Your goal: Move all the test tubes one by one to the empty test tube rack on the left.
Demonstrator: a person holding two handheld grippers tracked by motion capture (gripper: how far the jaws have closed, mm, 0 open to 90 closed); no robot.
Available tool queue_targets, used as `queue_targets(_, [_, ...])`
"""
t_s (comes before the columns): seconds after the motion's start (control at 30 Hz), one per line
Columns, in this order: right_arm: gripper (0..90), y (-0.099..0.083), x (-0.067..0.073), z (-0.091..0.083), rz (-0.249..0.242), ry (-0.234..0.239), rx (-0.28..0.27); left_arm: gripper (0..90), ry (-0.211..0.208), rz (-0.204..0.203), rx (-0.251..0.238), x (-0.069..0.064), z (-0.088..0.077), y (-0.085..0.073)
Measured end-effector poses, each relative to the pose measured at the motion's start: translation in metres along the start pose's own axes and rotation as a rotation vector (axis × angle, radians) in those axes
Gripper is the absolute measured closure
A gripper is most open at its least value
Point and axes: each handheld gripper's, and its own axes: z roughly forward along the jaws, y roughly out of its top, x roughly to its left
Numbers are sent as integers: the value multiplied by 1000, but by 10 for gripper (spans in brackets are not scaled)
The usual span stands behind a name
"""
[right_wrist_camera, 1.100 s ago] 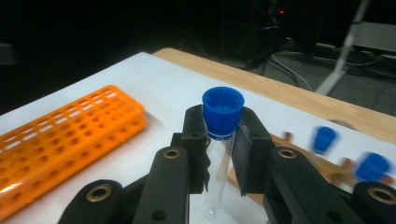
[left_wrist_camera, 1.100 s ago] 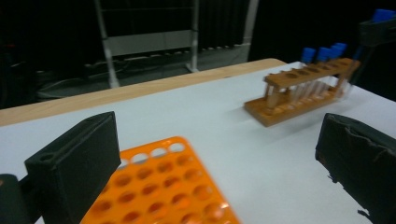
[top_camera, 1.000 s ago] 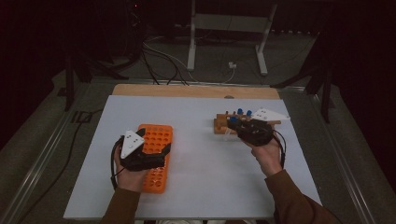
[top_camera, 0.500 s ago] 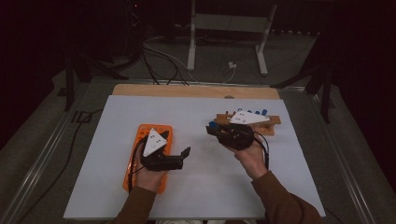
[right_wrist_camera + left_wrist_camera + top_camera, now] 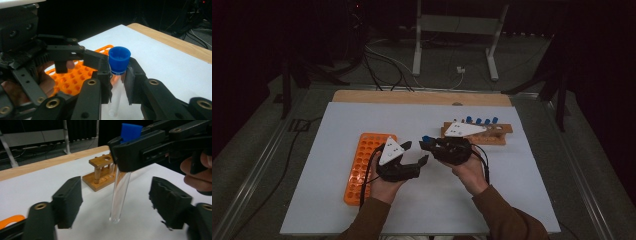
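A clear test tube with a blue cap (image 5: 119, 60) hangs upright, and my right gripper (image 5: 117, 80) is shut on it just under the cap. In the high view the right gripper (image 5: 428, 144) holds the tube's cap (image 5: 426, 138) above the middle of the white table. My left gripper (image 5: 416, 152) faces it from the left. In the left gripper view the tube (image 5: 120, 195) hangs between my left gripper's (image 5: 117, 207) jaws, which have just been closing. A gap remains on each side, so neither pad touches the glass.
An orange tube rack (image 5: 367, 160) lies flat under the left hand. A wooden rack (image 5: 492, 135) with several blue-capped tubes stands behind the right hand. A wooden strip (image 5: 422, 97) edges the far side of the white table (image 5: 512, 200).
Both hands have come together at the table's middle. The right gripper carried the tube leftward from the wooden rack; the left gripper moved rightward off the orange rack and narrowed its jaws.
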Motion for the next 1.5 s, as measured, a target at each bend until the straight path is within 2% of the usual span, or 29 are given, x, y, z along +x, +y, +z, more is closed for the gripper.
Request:
queue_targets(0.37, [766,1,7,6,-10,27,13,638,-28,14,18,-4,5,-1])
queue_targets(0.57, [767,0,8,7,-8,35,19,694,-21,27,17,-3,4,-1])
queue_targets(0.83, [767,0,8,7,-2,47,20,773,-21,25,12,-1,2,-3])
queue_targets(1.0, [755,-1,8,7,-4,55,22,779,-36,25,9,0,1,-4])
queue_targets(1.1, [624,0,7,4,-4,72,5,779,-38,18,7,2,-1,-4])
queue_targets(1.13, [624,0,7,4,-4,72,5,779,-38,18,7,2,-1,-4])
queue_targets(1.17, [504,0,7,0,-13,82,1,779,-32,17,8,4,-2,-4])
queue_targets(1.2, [504,0,7,0,-13,82,1,779,-32,17,8,4,-2,-4])
queue_targets(1.23, [399,0,6,-4,-22,82,-1,780,-29,15,9,5,-3,-5])
queue_targets(1.3, [297,-1,5,-8,-33,62,-6,780,-21,8,10,9,-6,-7])
queue_targets(1.37, [264,-1,4,-10,-31,53,-11,780,-16,6,10,10,-8,-7])
queue_targets(1.4, [184,-3,-1,-15,-21,36,-23,780,-13,2,10,11,-9,-8])
queue_targets(1.43, [148,-4,-2,-17,-20,26,-24,780,-10,-4,7,13,-12,-10])
queue_targets(1.5, [119,-6,-6,-22,-16,11,-27,780,-8,-4,7,15,-14,-11])
